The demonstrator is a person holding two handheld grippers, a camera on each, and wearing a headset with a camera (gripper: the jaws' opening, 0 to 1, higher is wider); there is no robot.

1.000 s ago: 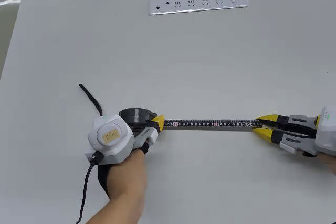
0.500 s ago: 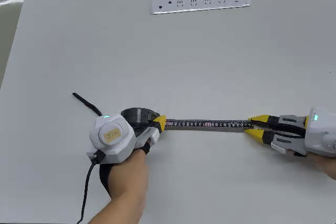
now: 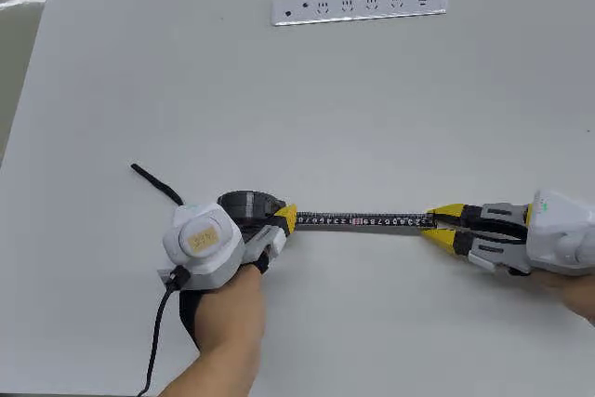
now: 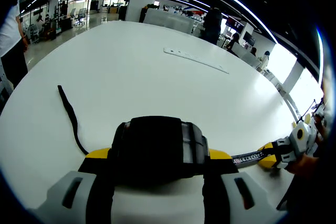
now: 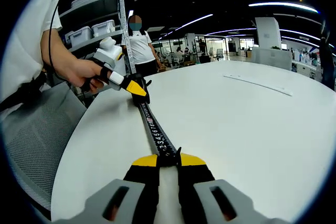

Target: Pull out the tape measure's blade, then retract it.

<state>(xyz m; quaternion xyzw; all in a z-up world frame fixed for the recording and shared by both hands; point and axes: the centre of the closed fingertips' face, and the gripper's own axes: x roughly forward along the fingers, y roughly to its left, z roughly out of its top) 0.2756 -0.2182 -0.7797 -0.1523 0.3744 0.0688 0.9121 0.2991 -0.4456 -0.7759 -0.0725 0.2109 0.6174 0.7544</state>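
The black tape measure case [image 3: 247,206] rests on the white table, and my left gripper [image 3: 279,222] is shut on it; in the left gripper view the case [image 4: 157,148] sits between the yellow-tipped jaws. Its blade [image 3: 364,221] runs flat to the right, numbers up. My right gripper [image 3: 441,226] is shut on the blade's end, with the blade [image 5: 155,132] leading away from my right gripper [image 5: 168,158] toward the case [image 5: 143,95]. A black wrist strap [image 3: 153,182] trails left from the case.
A white power strip [image 3: 359,5] lies flat at the far side of the table [image 3: 390,99]. A black cable [image 3: 156,337] hangs from the left gripper toward the near edge. A person [image 5: 137,40] stands beyond the table by shelves.
My right gripper has moved left toward the case with the blade's end in it, so less blade is out. The left gripper and case have stayed put.
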